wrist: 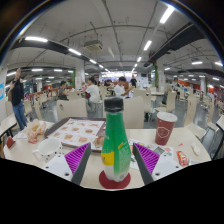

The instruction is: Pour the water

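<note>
Claw (114,160) spread open, purple pads (77,156) facing in on both sides. Green bottle (116,140) w/ dark cap standing upright btwn the fingers, gap visible each side, not clamped. Base of bottle on a round red coaster (114,181) on the white table (170,175). Label on bottle, text too small to read.

Paper cup (165,127), red-brown w/ pale rim, upright on table just beyond right finger, apart from bottle. Contents of cup not visible. Tray (76,130) w/ patterned paper liner beyond left finger, behind bottle to the left. Crumpled paper or wrapper (36,130) left of tray, near table edge. Small packet-like item (181,157) by right finger, can't tell what.

Background: large food-court type hall, rows of ceiling strip lights (146,45), more tables & chairs. Several people (93,93) seated or standing well beyond, one person (18,98) in dark top standing far left.
</note>
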A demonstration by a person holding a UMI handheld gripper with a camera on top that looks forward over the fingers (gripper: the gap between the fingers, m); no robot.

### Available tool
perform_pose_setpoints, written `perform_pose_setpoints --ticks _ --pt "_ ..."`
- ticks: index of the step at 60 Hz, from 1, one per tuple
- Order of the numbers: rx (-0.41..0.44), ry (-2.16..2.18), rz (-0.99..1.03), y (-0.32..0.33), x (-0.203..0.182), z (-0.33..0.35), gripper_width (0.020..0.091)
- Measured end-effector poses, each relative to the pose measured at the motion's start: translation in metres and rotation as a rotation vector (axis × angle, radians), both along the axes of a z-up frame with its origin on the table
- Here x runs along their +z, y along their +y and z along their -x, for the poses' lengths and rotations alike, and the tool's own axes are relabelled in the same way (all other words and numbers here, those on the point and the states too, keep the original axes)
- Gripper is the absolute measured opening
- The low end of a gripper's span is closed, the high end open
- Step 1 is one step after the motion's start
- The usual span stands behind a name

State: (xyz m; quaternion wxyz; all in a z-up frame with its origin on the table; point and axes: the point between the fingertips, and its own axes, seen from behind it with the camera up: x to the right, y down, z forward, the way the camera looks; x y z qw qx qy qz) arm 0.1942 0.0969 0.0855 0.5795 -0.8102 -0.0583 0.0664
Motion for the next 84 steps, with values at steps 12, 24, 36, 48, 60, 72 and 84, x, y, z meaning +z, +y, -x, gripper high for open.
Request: perform_pose_setpoints --ticks 12,24,36,48,60,72,84 --pt "-0.098 -0.001 0.085 -0.053 0.013 -0.007 0.0856" --pt "-0.271 -0.011 0.195 -0.132 0.033 0.007 0.0854" --pt "-0.369 0.002 0.237 -0.19 0.063 0.06 0.0856" --pt "-0.426 0.024 0.288 -0.239 0.085 0.115 0.0855" --pt "-0.432 -0.023 0.315 -0.271 0.099 0.156 0.0851" --pt "-0.445 -0.022 0.312 -0.286 0.113 0.171 0.0852" --pt "-0.434 -0.012 0.312 -0.285 0.118 0.165 0.0851"
